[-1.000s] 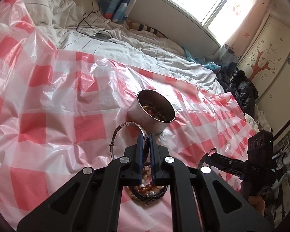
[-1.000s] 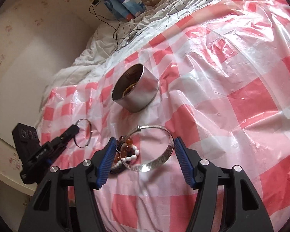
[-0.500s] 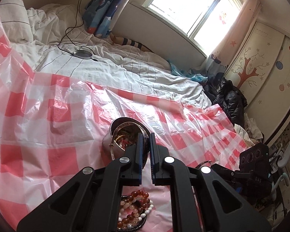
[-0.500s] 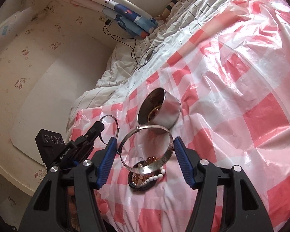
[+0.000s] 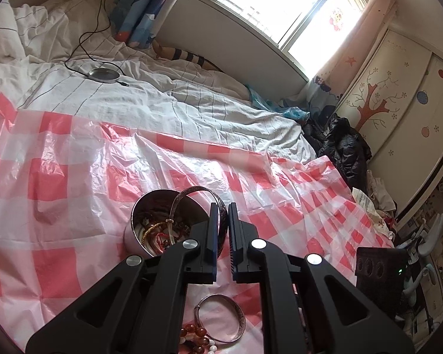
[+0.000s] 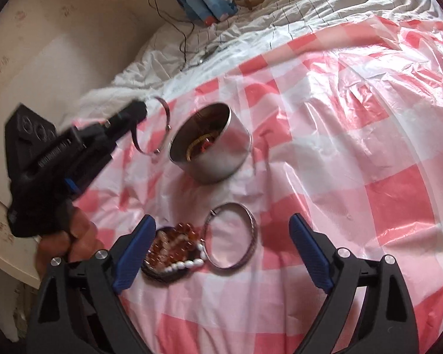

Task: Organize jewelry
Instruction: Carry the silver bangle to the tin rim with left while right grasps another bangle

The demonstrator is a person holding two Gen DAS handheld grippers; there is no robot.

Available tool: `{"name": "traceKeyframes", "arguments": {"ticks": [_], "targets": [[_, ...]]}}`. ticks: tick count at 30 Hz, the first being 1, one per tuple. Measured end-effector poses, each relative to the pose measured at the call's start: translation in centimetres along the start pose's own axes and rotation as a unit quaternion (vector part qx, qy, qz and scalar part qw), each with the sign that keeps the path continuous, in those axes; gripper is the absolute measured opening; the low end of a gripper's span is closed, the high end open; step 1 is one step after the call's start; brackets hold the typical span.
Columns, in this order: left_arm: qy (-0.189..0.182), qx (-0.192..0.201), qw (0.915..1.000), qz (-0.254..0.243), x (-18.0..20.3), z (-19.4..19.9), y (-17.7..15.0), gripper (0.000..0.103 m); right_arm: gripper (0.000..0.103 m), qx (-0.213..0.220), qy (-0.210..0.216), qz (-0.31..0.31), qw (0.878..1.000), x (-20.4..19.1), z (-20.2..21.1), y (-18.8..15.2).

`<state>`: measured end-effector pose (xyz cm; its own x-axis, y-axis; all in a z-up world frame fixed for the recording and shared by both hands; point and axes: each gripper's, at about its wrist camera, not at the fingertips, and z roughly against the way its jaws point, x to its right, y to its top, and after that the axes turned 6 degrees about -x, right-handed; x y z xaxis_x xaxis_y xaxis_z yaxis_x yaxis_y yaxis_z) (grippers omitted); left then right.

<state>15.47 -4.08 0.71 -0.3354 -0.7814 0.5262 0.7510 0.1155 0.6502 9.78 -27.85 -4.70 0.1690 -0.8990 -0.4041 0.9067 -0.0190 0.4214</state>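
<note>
Your left gripper (image 5: 221, 230) is pinched tight on a silver bangle (image 5: 192, 194), carrying it in the air at the near rim of the steel tin (image 6: 211, 143), which already has beads and a gold chain inside. Your right gripper (image 6: 221, 253) has just been opening; its jaws are spread wide, with a second bangle (image 6: 230, 237) lying flat on the cloth between them, untouched. Just left of it, a heap of bead bracelets (image 6: 174, 249). All this sits on a red-and-white checked plastic sheet (image 6: 354, 135) over a rumpled white bed (image 5: 133, 97). Far side: bright window (image 5: 280, 8), blue curtain (image 5: 141, 3), painted wardrobe (image 5: 398, 94) on the right.
</note>
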Motion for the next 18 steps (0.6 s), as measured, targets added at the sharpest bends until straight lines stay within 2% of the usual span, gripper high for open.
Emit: {"name": "traceKeyframes", "arguments": {"ticks": [3,5,6,7,8,9,10,12,18], "targets": [[0.000,0.002,1.0000,0.004,-0.2,0.1,0.0,0.006,0.088,-0.002,-0.064,0.024,0.998,-0.6,-1.0,0.0],[0.000,0.004,1.0000,0.008,-0.3,0.2,0.0,0.006,0.084,-0.002,-0.115,0.054,0.992,-1.2,-1.6,-0.3],[0.000,0.003,1.0000,0.009,-0.4,0.2,0.0,0.006,0.075,-0.006,-0.144,0.072,0.987,-1.7,-2.1,-0.4],[0.000,0.002,1.0000,0.010,-0.4,0.1,0.0,0.006,0.061,-0.010,-0.167,0.091,0.982,-2.0,-2.6,-0.5],[0.001,0.002,1.0000,0.009,-0.4,0.1,-0.1,0.006,0.052,-0.017,-0.188,0.111,0.976,-2.5,-3.1,-0.8],[0.001,0.001,1.0000,0.008,-0.3,0.1,-0.1,0.006,0.034,-0.025,-0.201,0.129,0.971,-2.9,-3.7,-1.0],[0.001,0.001,1.0000,0.007,-0.3,0.1,-0.1,0.006,0.021,-0.029,-0.197,0.139,0.970,-3.0,-3.8,-1.2],[0.002,0.000,1.0000,0.007,-0.2,0.1,-0.1,0.006,0.008,-0.030,-0.190,0.143,0.971,-3.2,-3.8,-1.5],[0.001,0.003,0.9999,0.015,-0.5,0.3,-0.1,0.006,0.005,0.011,-0.091,0.045,0.995,-0.5,-0.4,-0.6]]}}
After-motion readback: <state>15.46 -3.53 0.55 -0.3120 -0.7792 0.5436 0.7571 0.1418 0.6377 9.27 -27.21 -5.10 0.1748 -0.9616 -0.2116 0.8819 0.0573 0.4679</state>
